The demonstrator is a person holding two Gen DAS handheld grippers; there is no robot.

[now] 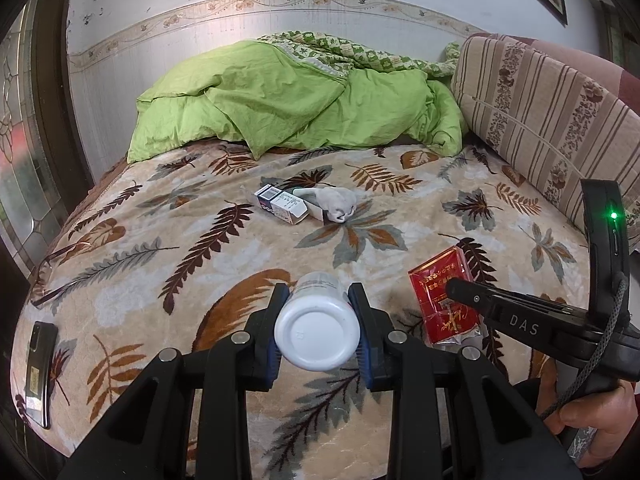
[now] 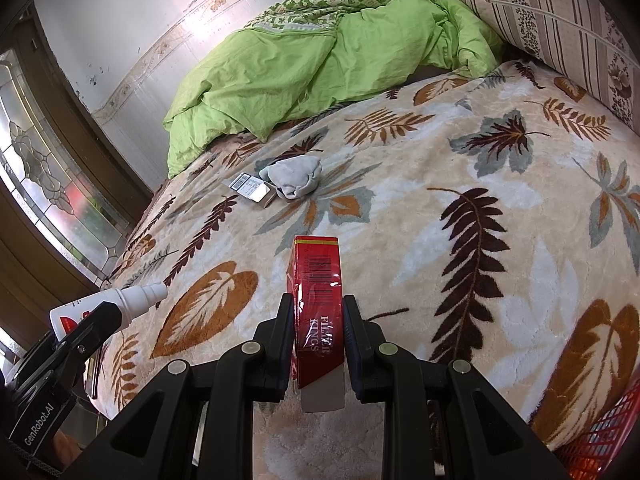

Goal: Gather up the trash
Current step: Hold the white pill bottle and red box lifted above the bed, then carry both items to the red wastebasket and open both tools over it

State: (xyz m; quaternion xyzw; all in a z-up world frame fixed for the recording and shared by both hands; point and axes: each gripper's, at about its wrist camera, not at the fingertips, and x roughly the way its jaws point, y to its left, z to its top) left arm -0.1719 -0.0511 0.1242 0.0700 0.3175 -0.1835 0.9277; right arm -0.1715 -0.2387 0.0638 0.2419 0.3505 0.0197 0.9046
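Currently, my left gripper (image 1: 318,330) is clamped on a white plastic bottle (image 1: 317,324), 1 pad on each side of its body, base toward the camera and nozzle pointing away. I judge the sideways hold keeps the round body from rolling out. My right gripper (image 2: 318,334) is closed on a red cigarette pack (image 2: 317,304), squeezing its 2 broad faces with the barcode edge up; the flat faces give the pads firm purchase. Both items hang above the leaf-patterned blanket (image 1: 224,272), so 2 pieces of trash are already in hand.

Left to right across the bed: a dark phone (image 1: 38,376) lies at the near left edge, a pair of glasses (image 1: 60,276) just beyond it; neither reads as trash. Mid-bed, a small carton (image 1: 282,205) touches a crumpled grey sock (image 1: 338,203). Behind them sits a bunched green quilt (image 1: 280,96), with a striped cushion (image 1: 552,120) on the right. A red mesh basket (image 2: 604,436) shows at the lower right, probably the collection bin. Nothing blocks the route there.
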